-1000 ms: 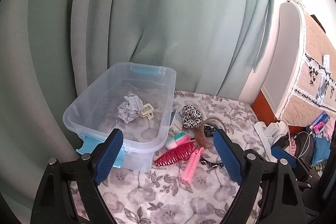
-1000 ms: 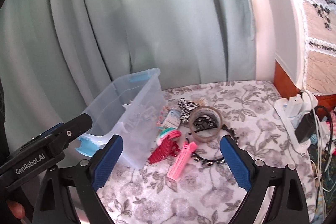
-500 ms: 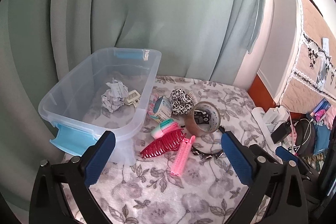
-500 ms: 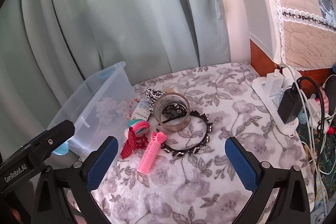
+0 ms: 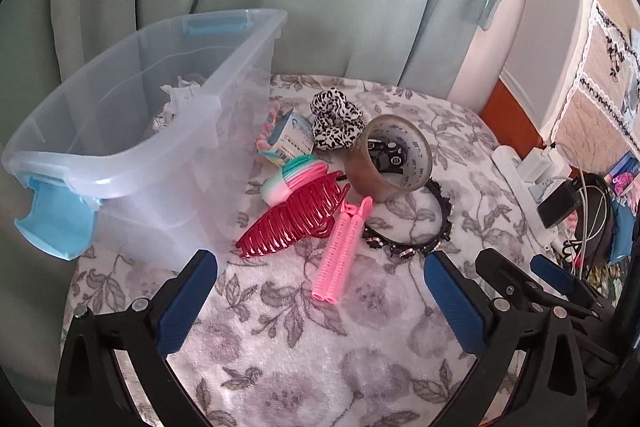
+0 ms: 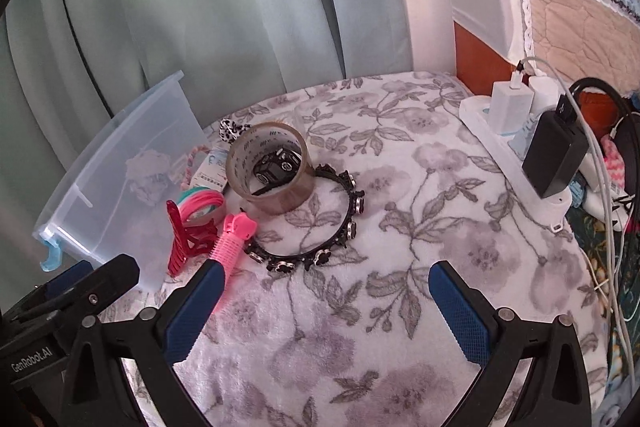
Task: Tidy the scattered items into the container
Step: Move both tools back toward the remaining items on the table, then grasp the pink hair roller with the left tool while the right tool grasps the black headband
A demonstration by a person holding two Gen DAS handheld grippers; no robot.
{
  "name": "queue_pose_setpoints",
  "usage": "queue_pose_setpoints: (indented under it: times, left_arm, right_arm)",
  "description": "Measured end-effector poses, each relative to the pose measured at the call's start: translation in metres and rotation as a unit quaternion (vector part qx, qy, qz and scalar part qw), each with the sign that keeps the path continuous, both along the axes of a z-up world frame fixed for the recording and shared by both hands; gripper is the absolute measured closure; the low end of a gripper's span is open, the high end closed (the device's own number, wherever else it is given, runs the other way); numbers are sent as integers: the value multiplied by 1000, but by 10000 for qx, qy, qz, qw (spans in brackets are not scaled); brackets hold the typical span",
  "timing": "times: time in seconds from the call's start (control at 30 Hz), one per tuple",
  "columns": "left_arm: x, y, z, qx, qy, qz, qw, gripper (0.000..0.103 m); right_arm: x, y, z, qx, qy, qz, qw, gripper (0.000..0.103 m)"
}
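Lowered closer to the floral surface [image 5: 280,339] since a second ago, both grippers. Left gripper [image 5: 320,301] and right gripper [image 6: 324,311] fingers wide, holding nothing; pink roller [image 5: 340,247] beside clear container [image 5: 168,171]

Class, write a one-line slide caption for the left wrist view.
Open left gripper hovers above a pink hair roller, red claw clip and brown tape roll beside a clear plastic bin.

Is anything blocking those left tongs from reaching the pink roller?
Nothing visible. The left tongs stand open above bare blanket, and the pink roller lies just ahead, with the red claw clip beside it.
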State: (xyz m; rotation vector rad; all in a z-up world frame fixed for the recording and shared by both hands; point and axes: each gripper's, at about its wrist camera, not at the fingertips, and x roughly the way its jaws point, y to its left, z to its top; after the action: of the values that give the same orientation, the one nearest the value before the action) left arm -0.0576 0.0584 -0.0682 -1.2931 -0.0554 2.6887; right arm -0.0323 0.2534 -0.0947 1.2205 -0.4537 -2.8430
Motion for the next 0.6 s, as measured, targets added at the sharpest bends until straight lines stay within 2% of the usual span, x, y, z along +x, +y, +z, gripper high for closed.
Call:
queue_pose_setpoints:
  times: [0.17,0.33,0.4,0.47,0.5,0.6]
  left_arm:
    - [-10,7,-15,-55,-162,-78,9998,0]
    - [-23,7,-29,23,-376,-53,9993,0]
    - [-26,8,-33,-33,-365,-61,9993,4]
    - [-29,11,-39,-159,-387,-121,9991,15]
    - [-31,13,-42,-189,-410,-174,9988,16]
    - [-36,19,-51,-271,-482,-290,9980,30]
  right_arm:
    - [-9,6,-19,-14,-314,-43,9995,0]
    - [-17,7,-26,179,-376,8,9991,0]
    - [-20,8,-27,221,-353,37,9991,3]
    - [-25,10,-27,110,-333,68,9994,7]
    - [-28,10,-28,74,-332,81,9994,10]
    - [-38,5,-30,210,-314,169,9991,20]
